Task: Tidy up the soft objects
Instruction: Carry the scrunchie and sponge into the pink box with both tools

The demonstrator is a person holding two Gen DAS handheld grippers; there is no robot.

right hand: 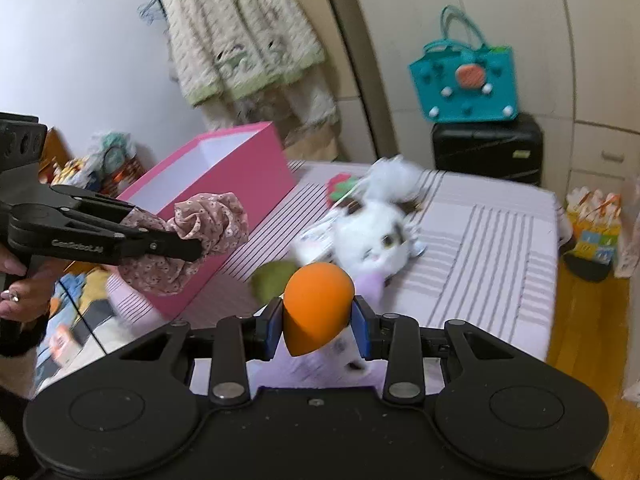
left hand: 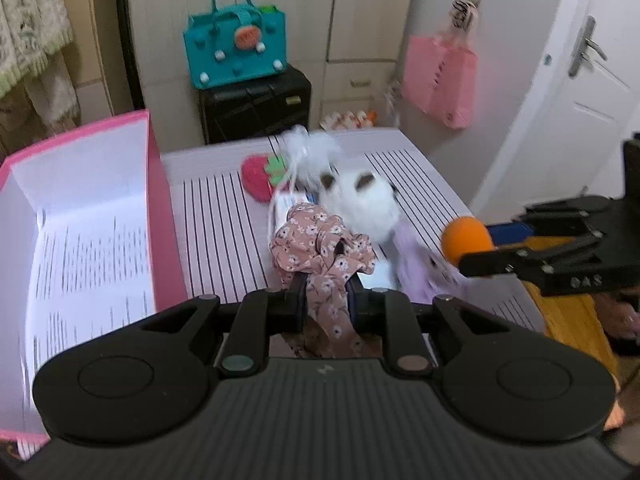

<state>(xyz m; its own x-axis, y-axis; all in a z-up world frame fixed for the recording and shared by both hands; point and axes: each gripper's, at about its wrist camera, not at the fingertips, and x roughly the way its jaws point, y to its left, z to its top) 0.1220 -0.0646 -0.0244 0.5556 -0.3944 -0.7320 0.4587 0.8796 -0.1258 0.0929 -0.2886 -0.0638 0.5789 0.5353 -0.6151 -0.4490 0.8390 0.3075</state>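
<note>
While the left wrist view looks down over a striped bed cover (left hand: 224, 240), the left gripper (left hand: 327, 300) is clenched on a floral scrunchie (left hand: 320, 248), a ruffled ring of thin pinkish-brown cloth with small white flowers that bunches above the black fingers and trails down between them. Just left stands an open pink box (left hand: 160, 216) with stiff walls and a white printed lining. Beyond the scrunchie a fluffy white plush cat (left hand: 364, 204) lies on the cover, with a wispy white tuft (left hand: 312, 152) and a flat red strawberry pad (left hand: 258, 178) behind it and pale lilac cloth (left hand: 416, 268) beside it. At the right edge the right gripper (left hand: 472, 246) enters, gripping a smooth orange sponge (left hand: 464, 240). A teal felt handbag (left hand: 236, 48) sits on a black case (left hand: 256, 104) behind the bed. From the right wrist view, the right gripper (right hand: 318, 320) is clamped on the same orange sponge (right hand: 316, 304), an egg-shaped matte foam piece whose pointed end hangs downward between blue pads (right hand: 362, 328). Behind it lie a dull green rounded thing (right hand: 272, 276), too blurred to identify, and the plush cat (right hand: 372, 236). On the left, the left gripper (right hand: 188, 248) holds the scrunchie (right hand: 208, 224) in the air in front of the pink box (right hand: 240, 172), a hand (right hand: 20, 288) visible on its handle. A quilted cream garment (right hand: 240, 40) hangs on the wall.
</note>
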